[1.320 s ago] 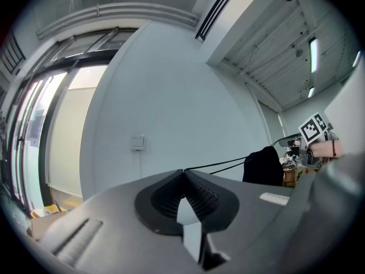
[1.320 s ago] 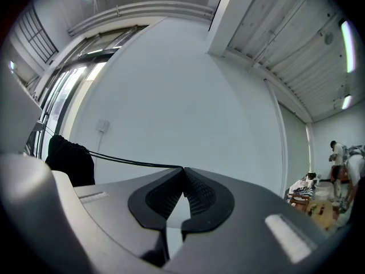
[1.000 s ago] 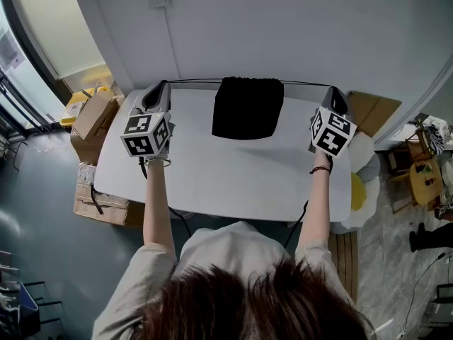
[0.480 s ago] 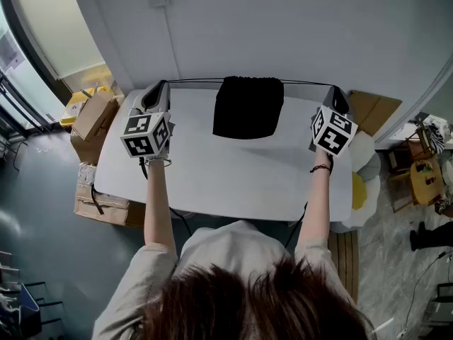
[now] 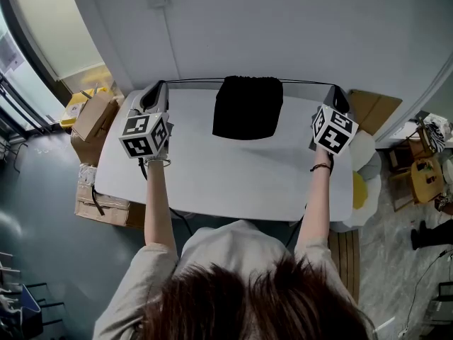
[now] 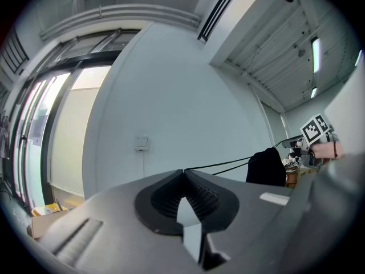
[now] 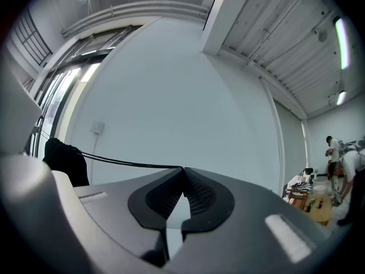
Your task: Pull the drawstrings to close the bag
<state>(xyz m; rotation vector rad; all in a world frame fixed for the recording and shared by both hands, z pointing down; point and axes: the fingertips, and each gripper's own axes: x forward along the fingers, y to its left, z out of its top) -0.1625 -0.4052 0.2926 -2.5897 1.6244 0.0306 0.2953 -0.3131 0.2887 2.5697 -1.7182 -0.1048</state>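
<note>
While the white tabletop [image 5: 226,183] carries the black drawstring bag [image 5: 248,108] at its far edge, my left fingers [image 6: 162,196] pinch the left drawstring [image 5: 191,81] and my right fingers [image 7: 151,198] pinch the right drawstring [image 5: 304,83], both cords taut sideways from the bag's gathered top.

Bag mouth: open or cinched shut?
Cinched, it seems: the bag is puckered along its top, and drawstrings run taut from it to the left tongs and right tongs.
</note>
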